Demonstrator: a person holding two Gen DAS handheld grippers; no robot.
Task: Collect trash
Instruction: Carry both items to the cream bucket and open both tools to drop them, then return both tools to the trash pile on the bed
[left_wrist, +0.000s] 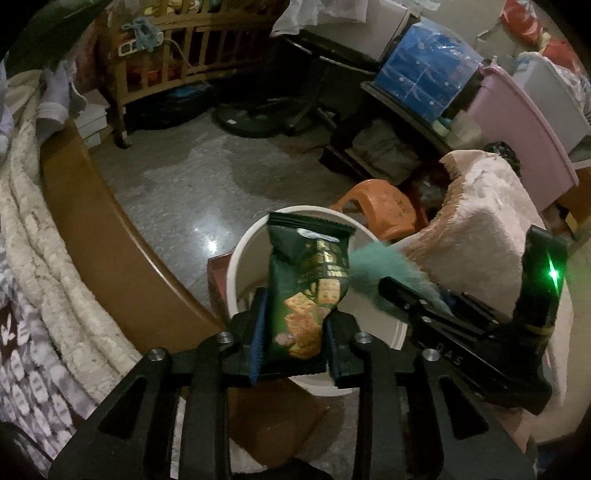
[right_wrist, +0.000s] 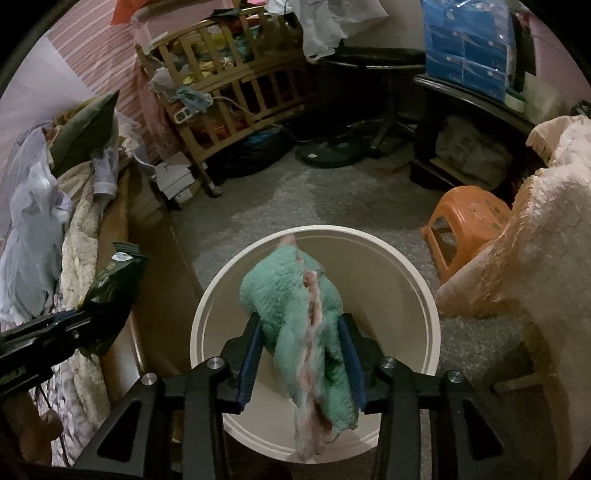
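Cracker packet: the green cracker packet (left_wrist: 308, 291) stood between the fingers of the left gripper (left_wrist: 293, 334), its long axis running away from the camera, crimped end pointing far and up, above the white bucket (left_wrist: 236, 266).
Teal cloth: the fuzzy teal cloth (right_wrist: 299, 325) (with a pinkish frayed seam along it) lay lengthwise between the fingers of the right gripper (right_wrist: 301, 354), one end pointing far, the other drooping toward the near rim of the bucket.
Left jaws: set close on either side of the packet; whether they pressed it or had let go I could not tell.
Right jaws: likewise flanking the cloth, grip uncertain.
Floor: grey speckled floor (right_wrist: 332, 199), glossy in places.
Room: a wooden crib (right_wrist: 236, 92) stood at the far side, a bed edge with bedding (left_wrist: 55, 258) on the left, an orange stool (right_wrist: 465, 225) and a pale pink blanket (right_wrist: 535, 251) on the right.
Bucket: it sat on the floor directly under both grippers; its visible interior looked bare.
Other containers: a pink bin (left_wrist: 517, 125) and blue wrapped packs (left_wrist: 424, 70) stood far right.
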